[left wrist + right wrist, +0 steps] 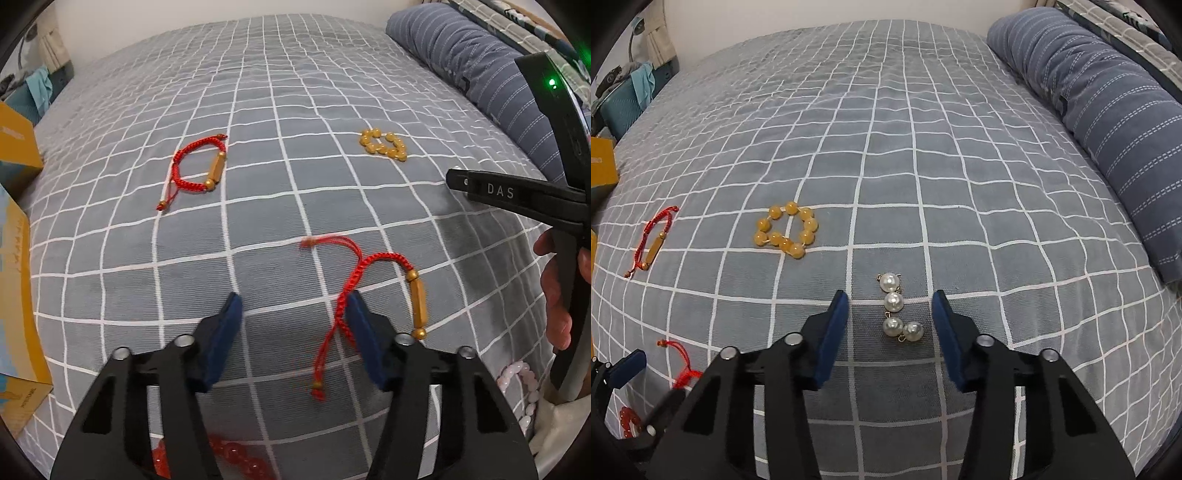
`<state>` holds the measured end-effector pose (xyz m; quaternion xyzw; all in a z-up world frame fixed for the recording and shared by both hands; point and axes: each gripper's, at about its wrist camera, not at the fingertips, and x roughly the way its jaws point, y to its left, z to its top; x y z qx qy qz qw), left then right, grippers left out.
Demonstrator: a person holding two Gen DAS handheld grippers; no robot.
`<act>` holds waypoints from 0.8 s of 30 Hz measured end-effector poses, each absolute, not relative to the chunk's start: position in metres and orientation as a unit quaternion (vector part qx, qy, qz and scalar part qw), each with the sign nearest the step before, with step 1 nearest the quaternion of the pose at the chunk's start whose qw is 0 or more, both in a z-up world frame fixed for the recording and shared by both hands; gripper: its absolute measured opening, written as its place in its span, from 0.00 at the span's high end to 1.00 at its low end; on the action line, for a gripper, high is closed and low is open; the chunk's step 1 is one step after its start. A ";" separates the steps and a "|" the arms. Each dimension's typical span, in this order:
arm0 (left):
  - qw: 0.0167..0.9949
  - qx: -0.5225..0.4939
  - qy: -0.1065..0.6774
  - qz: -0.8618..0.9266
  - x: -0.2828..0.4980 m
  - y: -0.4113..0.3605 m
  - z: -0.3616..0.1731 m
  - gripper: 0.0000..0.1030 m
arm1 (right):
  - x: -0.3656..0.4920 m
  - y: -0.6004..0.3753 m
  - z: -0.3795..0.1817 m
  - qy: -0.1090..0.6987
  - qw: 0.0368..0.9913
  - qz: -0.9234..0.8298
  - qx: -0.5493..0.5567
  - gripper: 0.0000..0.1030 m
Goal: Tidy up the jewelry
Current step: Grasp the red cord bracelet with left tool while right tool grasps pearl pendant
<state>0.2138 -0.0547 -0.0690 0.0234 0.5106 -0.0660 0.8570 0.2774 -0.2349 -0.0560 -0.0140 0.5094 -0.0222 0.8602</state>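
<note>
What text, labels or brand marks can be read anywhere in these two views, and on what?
"DAS": white letters on the black arm of the right gripper, seen from the left wrist.
Small print on the yellow box at the left edge: too blurred to read.
Dark print on the yellow card at lower left: too small to read.
Nothing readable in the right wrist view.

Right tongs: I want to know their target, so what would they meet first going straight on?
Probably the short chain of four white pearl beads, lying on the grey checked bedspread between the open right tongs.
</note>
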 end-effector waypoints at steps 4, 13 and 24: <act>0.857 0.028 0.511 -0.056 0.216 -0.054 -0.070 0.64 | 0.280 -0.237 -0.059 0.514 0.858 -0.023 -0.012 0.68; 0.858 0.029 0.510 -0.054 0.218 -0.046 -0.068 0.95 | 0.282 -0.241 -0.061 0.516 0.856 -0.024 -0.002 0.89; 0.863 0.014 0.502 -0.055 0.217 -0.035 -0.058 0.96 | 0.271 -0.240 -0.047 0.498 0.867 -0.033 0.004 0.89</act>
